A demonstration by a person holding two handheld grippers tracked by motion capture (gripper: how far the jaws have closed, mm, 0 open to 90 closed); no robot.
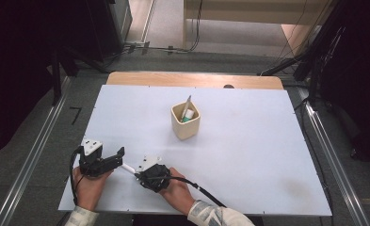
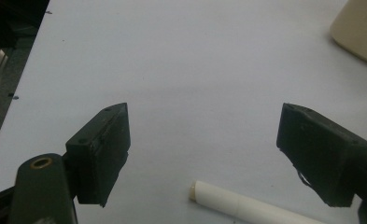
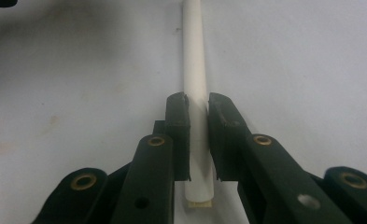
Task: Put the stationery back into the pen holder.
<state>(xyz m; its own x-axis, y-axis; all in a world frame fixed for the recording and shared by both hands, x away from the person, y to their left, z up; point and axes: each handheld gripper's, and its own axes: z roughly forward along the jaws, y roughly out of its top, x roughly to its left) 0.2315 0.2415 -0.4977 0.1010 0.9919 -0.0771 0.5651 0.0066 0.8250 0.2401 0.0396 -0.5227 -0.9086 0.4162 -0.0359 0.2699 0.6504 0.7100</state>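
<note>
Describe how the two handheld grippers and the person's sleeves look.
Both the left gripper and the right gripper are black, each with two blocky jaws, brass-coloured pivot bushings and a grey three-cornered top plate. A black cable trails from the right one. The sleeves are light with a faint pattern.

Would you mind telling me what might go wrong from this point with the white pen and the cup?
1. The right gripper clamps the white pen near one end, so the long free end could swing or slip.
2. The left gripper is open around the pen's free tip; closing off-centre could knock it loose.
3. The cream cup already holds pens; another could catch on them.
</note>
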